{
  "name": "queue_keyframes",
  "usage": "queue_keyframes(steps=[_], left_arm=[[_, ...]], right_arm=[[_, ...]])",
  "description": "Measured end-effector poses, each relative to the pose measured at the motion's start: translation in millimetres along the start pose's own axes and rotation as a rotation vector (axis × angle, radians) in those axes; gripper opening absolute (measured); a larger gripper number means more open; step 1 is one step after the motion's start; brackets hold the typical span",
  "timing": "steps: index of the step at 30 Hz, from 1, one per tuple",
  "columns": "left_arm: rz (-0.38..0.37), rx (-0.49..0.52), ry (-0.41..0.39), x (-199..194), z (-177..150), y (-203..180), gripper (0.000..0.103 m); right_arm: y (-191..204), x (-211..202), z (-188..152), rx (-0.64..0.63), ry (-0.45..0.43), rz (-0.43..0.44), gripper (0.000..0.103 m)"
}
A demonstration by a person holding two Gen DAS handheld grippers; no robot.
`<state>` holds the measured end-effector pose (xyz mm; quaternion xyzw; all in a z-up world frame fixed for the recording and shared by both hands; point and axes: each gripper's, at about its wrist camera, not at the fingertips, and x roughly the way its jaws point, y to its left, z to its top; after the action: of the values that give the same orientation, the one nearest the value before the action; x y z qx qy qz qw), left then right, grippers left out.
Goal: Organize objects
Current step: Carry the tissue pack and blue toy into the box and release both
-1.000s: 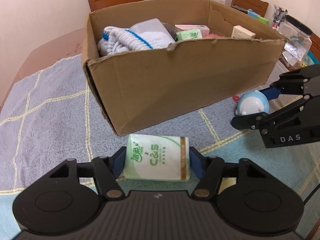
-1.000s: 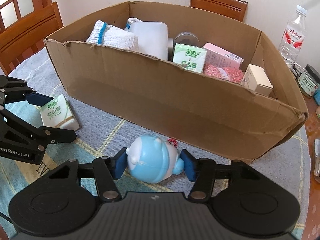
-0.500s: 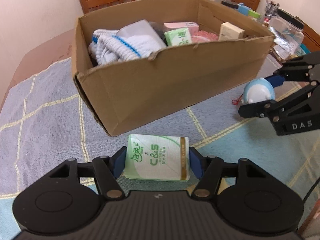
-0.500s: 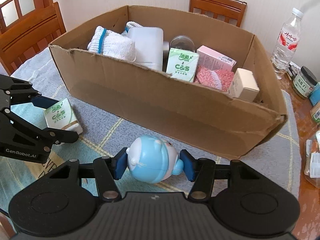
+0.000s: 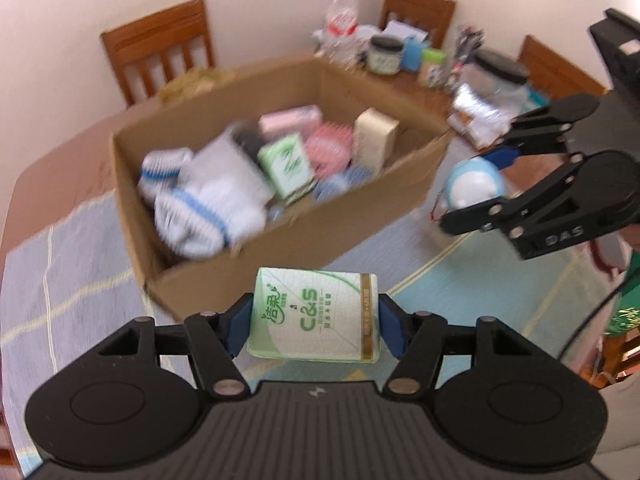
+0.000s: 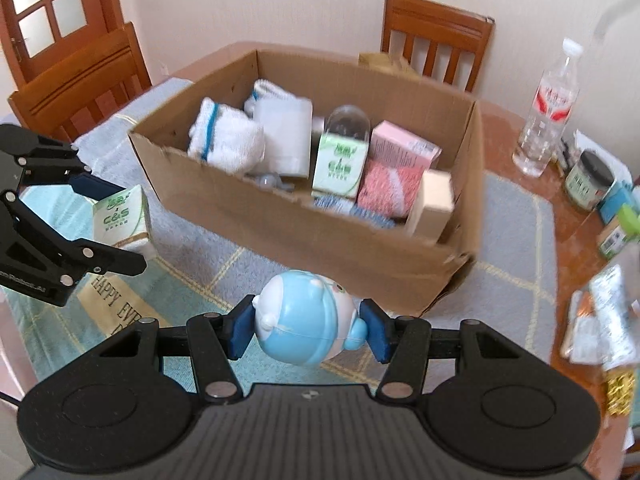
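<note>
My left gripper [image 5: 314, 322] is shut on a green C&S tissue pack [image 5: 316, 316] and holds it in the air in front of the cardboard box [image 5: 224, 284]. It also shows in the right wrist view [image 6: 122, 218]. My right gripper [image 6: 306, 326] is shut on a blue and white round toy [image 6: 306, 316], held above the cloth near the box's front right corner [image 6: 448, 276]. The toy also shows in the left wrist view [image 5: 474, 188]. The open box holds white socks [image 6: 228, 140], another tissue pack [image 6: 340, 164], a pink box [image 6: 404, 148] and more.
A blue checked tablecloth [image 6: 516, 248] covers the table. A water bottle [image 6: 550, 108], jars [image 6: 588, 178] and packets [image 6: 600, 320] crowd the table's right side. Wooden chairs [image 6: 436, 36] stand around the table.
Both grippers have risen with their objects, so the views now look down into the box from higher up. Both grips are unchanged.
</note>
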<state>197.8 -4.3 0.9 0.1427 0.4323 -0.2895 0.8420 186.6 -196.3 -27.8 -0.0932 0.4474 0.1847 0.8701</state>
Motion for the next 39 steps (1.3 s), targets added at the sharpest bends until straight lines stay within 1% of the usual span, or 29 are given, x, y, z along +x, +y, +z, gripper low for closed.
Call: queue_keyframes(steps=[3,6,10,13,14,15,16,17,21,24,29,33,37,39], left_arm=[[-0.014,0.016,-0.038,-9,21,-5,0.064],[-0.009,0.035,-0.085,-15,42,-8,0.064],[0.007,0.06,-0.127,-7,67,-10,0.064],[0.026,0.041,-0.144,4,80,-8,0.065],[0.034,0.03,-0.154,8,84,-6,0.069],[0.044,0.023,-0.153,11,86,-5,0.08],[0.063,0.009,-0.148,15,87,-3,0.086],[0.083,-0.006,-0.151,17,88,-2,0.094],[0.082,-0.03,-0.138,20,82,3,0.096],[0.099,-0.047,-0.123,20,74,7,0.1],[0.111,-0.099,-0.111,17,60,13,0.101],[0.145,-0.106,-0.113,14,51,12,0.101],[0.136,-0.112,-0.112,10,44,11,0.101],[0.151,-0.123,-0.11,8,40,13,0.101]], right_arm=[[-5,-16,6,-0.018,-0.03,-0.001,0.061],[-10,-27,13,-0.027,-0.055,-0.008,0.061],[-17,-37,21,-0.031,-0.091,-0.022,0.061],[-25,-42,28,-0.015,-0.116,-0.032,0.061],[-27,-43,29,-0.006,-0.125,-0.035,0.061],[-30,-43,31,0.006,-0.135,-0.037,0.061],[-33,-43,32,0.016,-0.141,-0.04,0.061],[-35,-42,35,0.025,-0.146,-0.046,0.061],[-43,-42,42,0.043,-0.157,-0.054,0.061],[-45,-41,48,0.033,-0.161,-0.059,0.061],[-47,-34,59,0.016,-0.158,-0.058,0.061],[-46,-28,70,-0.006,-0.157,-0.056,0.061],[-46,-17,81,-0.023,-0.142,-0.069,0.061],[-46,-10,88,-0.023,-0.128,-0.073,0.061]])
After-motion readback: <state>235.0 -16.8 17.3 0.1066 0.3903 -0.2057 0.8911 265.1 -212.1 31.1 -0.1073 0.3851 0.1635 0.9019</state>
